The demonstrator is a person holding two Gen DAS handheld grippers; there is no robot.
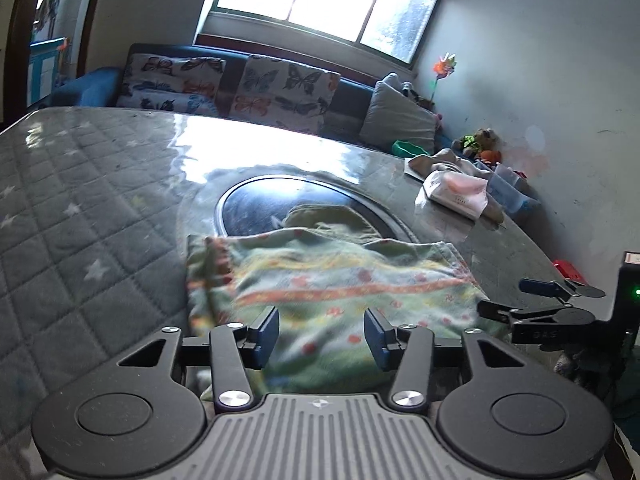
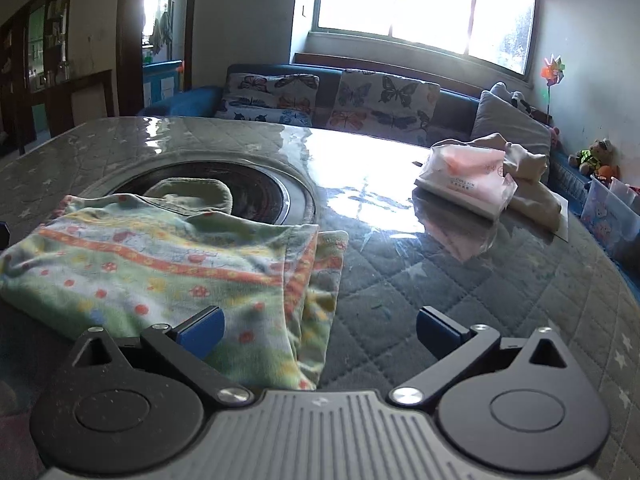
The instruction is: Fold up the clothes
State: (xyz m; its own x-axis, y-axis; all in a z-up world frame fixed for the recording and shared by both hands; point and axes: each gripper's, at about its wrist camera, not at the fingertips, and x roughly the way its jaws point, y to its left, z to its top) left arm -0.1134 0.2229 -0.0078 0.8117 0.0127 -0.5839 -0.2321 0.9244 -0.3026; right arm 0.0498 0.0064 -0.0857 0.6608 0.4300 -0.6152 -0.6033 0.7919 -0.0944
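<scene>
Green patterned garment (image 1: 332,280), 1, folded, 2 tongs open

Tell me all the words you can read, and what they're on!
Tissue pack: a short line of small capital letters on its front edge, too blurred to read for sure.
Right gripper, seen from the left wrist: faint raised marks, not readable.
Nothing else shows readable words.

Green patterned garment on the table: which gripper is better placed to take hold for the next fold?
Probably the left gripper: its open jaws sit squarely over the garment. The right gripper straddles the garment's side edge, one finger over bare table.
</scene>
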